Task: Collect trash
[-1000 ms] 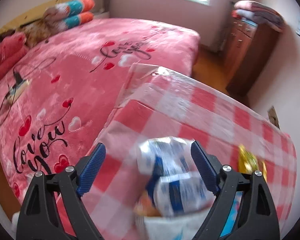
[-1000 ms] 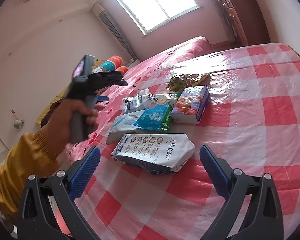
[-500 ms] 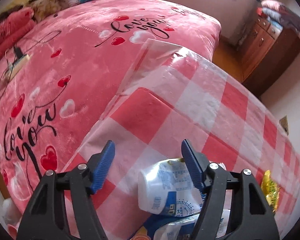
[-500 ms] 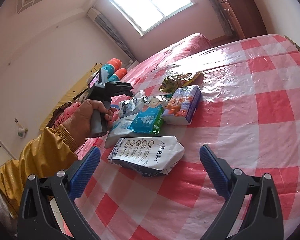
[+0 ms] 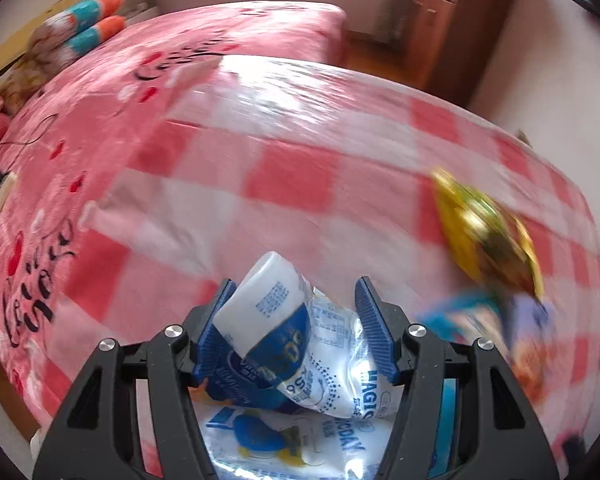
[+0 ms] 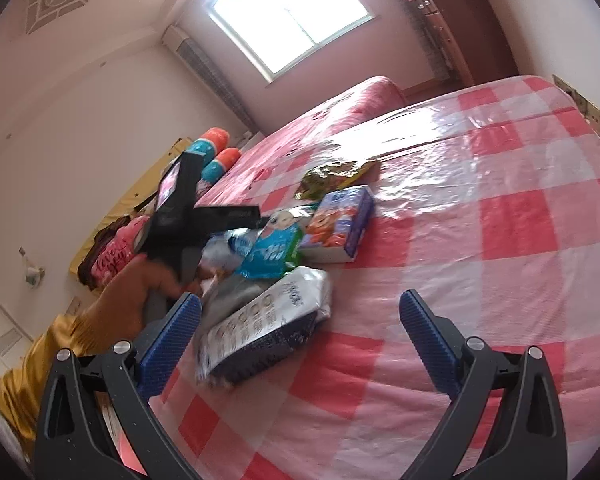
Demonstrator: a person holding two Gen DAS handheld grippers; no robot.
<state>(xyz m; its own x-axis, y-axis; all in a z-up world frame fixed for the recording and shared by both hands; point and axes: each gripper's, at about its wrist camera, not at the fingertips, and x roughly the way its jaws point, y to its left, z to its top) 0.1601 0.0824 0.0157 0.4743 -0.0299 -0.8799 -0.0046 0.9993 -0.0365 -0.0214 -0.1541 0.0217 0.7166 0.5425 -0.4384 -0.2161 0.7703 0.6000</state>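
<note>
Several pieces of trash lie on a red-and-white checked table cover (image 6: 500,208). In the left wrist view my left gripper (image 5: 294,312) has closed around a crumpled white-and-blue plastic wrapper (image 5: 276,320), with both pads at its sides. More blue-and-white packaging (image 5: 296,436) lies under it. A gold snack bag (image 5: 488,232) lies to the right. In the right wrist view my right gripper (image 6: 300,328) is open and empty, low over a white pouch with printed circles (image 6: 264,328). Beyond it lie a teal wipes pack (image 6: 276,248), a small carton (image 6: 340,224) and the gold bag (image 6: 336,176).
A pink bed (image 5: 100,112) with rolled pillows (image 5: 88,36) stands beside the table on the left. A wooden dresser (image 5: 448,24) stands at the far wall. The person's hand in a yellow sleeve (image 6: 100,312) holds the left gripper (image 6: 188,216) over the pile.
My left gripper has narrowed from wide open onto the white-and-blue wrapper. My right gripper has dropped closer to the white pouch and stays open.
</note>
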